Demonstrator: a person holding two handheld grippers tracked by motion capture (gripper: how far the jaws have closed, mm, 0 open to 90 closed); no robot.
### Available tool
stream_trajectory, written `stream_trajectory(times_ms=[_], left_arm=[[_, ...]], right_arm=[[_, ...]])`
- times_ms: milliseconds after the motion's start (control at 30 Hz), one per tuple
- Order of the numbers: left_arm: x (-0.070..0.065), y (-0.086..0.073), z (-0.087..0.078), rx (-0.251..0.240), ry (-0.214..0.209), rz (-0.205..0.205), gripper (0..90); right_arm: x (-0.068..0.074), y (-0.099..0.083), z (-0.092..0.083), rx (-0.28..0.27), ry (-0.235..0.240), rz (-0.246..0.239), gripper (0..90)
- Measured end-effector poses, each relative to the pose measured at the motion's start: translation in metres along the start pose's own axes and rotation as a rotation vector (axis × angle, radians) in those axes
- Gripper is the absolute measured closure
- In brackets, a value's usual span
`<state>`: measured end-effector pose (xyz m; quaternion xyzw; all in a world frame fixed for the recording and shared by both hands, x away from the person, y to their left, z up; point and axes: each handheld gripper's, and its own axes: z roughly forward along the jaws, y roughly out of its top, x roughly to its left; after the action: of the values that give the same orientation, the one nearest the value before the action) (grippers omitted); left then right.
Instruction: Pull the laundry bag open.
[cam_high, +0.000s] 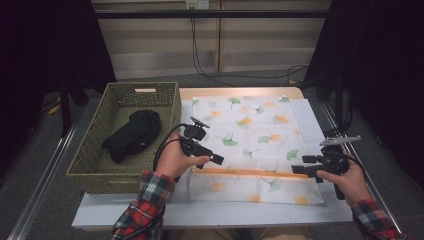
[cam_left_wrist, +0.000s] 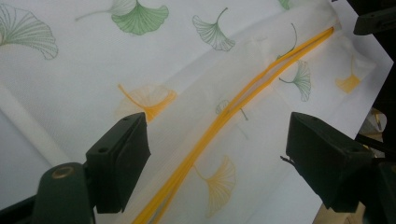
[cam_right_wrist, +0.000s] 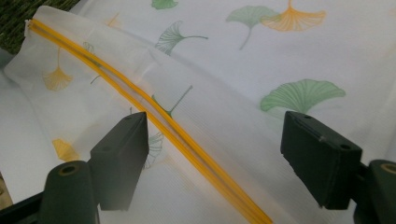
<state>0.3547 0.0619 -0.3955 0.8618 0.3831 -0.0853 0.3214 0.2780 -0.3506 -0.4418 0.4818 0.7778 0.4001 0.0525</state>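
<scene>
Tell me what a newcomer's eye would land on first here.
Likely the white mesh bag with green and orange leaf prints, spread across the table, its orange zipper along the near edge. The left gripper and right gripper hover open at the zipper's ends. Left stands a woven basket holding a black garment.

Sheer white mesh cloth bag, woven wicker basket, matt black plastic fingers

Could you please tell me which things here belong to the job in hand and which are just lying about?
In the job: mesh laundry bag, its orange zipper, left gripper, right gripper, both open over it.
Lying about: wicker basket, black garment inside it, wall cables.
</scene>
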Motion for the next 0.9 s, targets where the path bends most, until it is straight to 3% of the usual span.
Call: stream_trajectory(times_ms=[133, 200, 433, 500, 767, 900], left_arm=[[-0.002, -0.001, 0.001, -0.030, -0.002, -0.006, 18.0], [-0.003, -0.001, 0.001, -0.008, -0.006, 0.000, 16.9], [-0.002, -0.003, 0.004, -0.037, -0.012, -0.023, 12.5], [-0.002, -0.003, 0.003, -0.032, -0.007, -0.008, 11.8], [-0.003, -0.006, 0.004, -0.032, -0.030, -0.013, 10.6], [-0.001, -0.007, 0.004, -0.036, -0.044, -0.016, 10.8]], right_arm=[[0.006, 0.005, 0.007, 0.014, 0.012, -0.020, 21.8], [0.009, 0.007, 0.011, 0.018, 0.018, -0.040, 20.9], [0.021, 0.016, 0.029, 0.044, 0.035, -0.087, 20.4], [0.026, 0.019, 0.034, 0.039, 0.040, -0.096, 20.0], [0.047, 0.027, 0.066, 0.074, 0.089, -0.149, 19.3], [0.051, 0.029, 0.078, 0.078, 0.084, -0.185, 19.5]])
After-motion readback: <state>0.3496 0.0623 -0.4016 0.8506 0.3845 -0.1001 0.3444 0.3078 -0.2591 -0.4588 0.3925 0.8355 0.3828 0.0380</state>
